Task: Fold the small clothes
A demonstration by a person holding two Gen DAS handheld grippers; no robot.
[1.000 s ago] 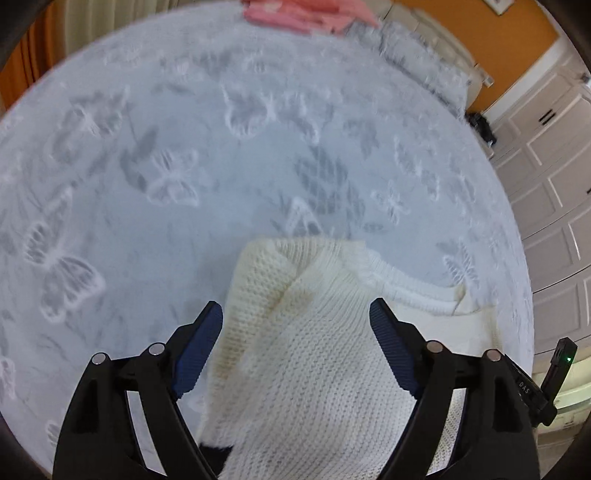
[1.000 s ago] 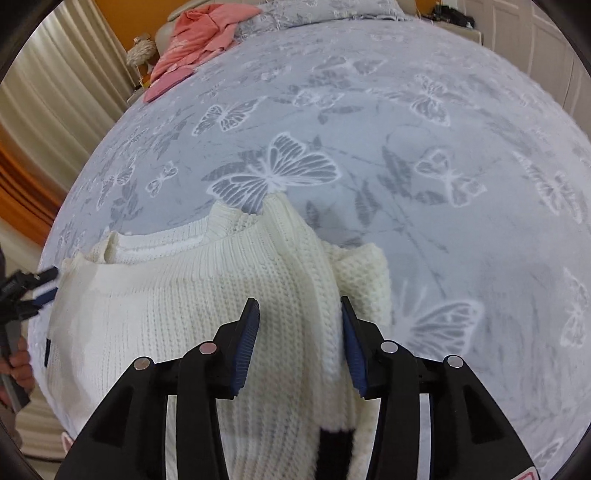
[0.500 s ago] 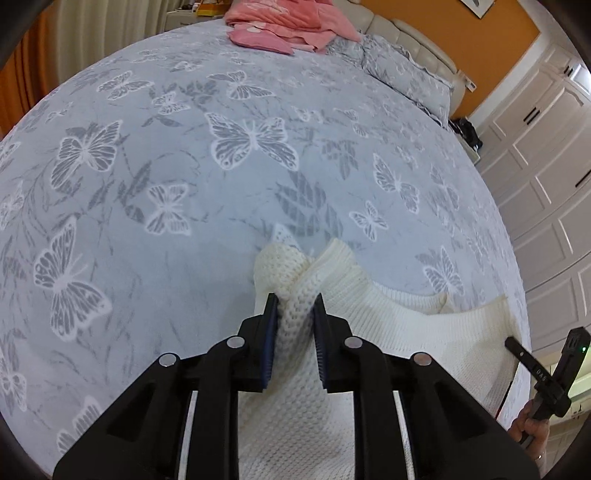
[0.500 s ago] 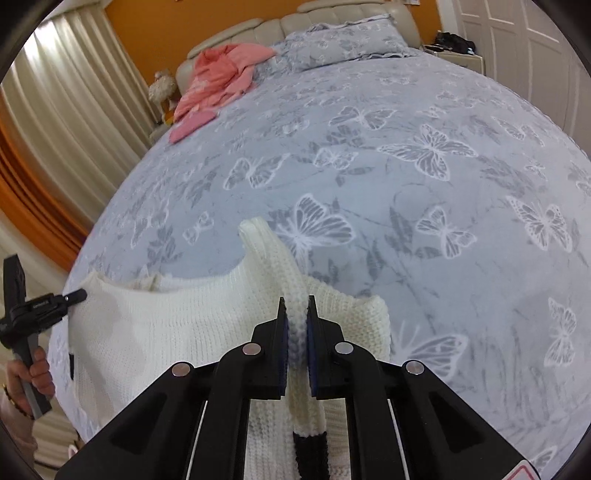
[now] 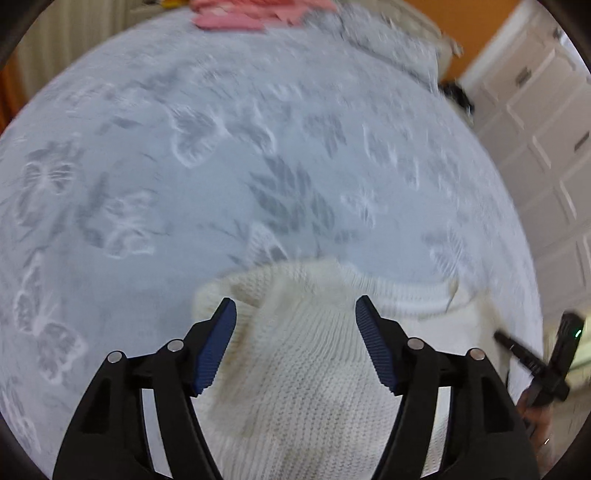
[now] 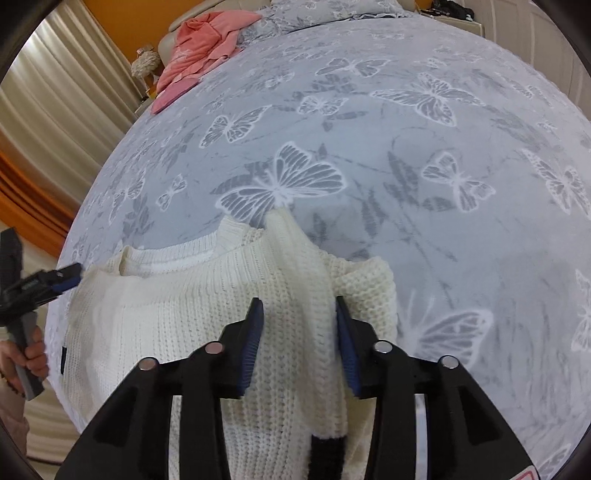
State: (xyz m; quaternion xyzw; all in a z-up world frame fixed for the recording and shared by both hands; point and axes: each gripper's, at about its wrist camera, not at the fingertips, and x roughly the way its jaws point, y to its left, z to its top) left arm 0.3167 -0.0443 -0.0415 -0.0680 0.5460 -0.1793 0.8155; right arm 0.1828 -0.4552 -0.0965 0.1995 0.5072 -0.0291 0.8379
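A cream knit sweater (image 6: 166, 314) lies on the butterfly-print bed cover (image 6: 424, 155), neckline toward the far side. My right gripper (image 6: 298, 300) hangs over its right shoulder, its jaws opening, with a raised ridge of knit between the blue pads (image 6: 255, 332) but not pressed. In the left wrist view the sweater (image 5: 303, 387) is blurred; my left gripper (image 5: 295, 301) is over the other shoulder, its jaws opening wide above the fabric. Each gripper shows in the other's view: the left gripper (image 6: 55, 280) and the right gripper (image 5: 535, 362).
A pink garment (image 6: 199, 55) lies at the head of the bed beside grey pillows (image 6: 332, 14). White wardrobe doors (image 5: 546, 147) stand on the right, curtains (image 6: 55, 110) on the left. A hand (image 6: 26, 354) holds the left gripper at the bed's near edge.
A second ago both grippers were open over the sweater, then each shut on a pinch of knit. Now both have let go and stand open.
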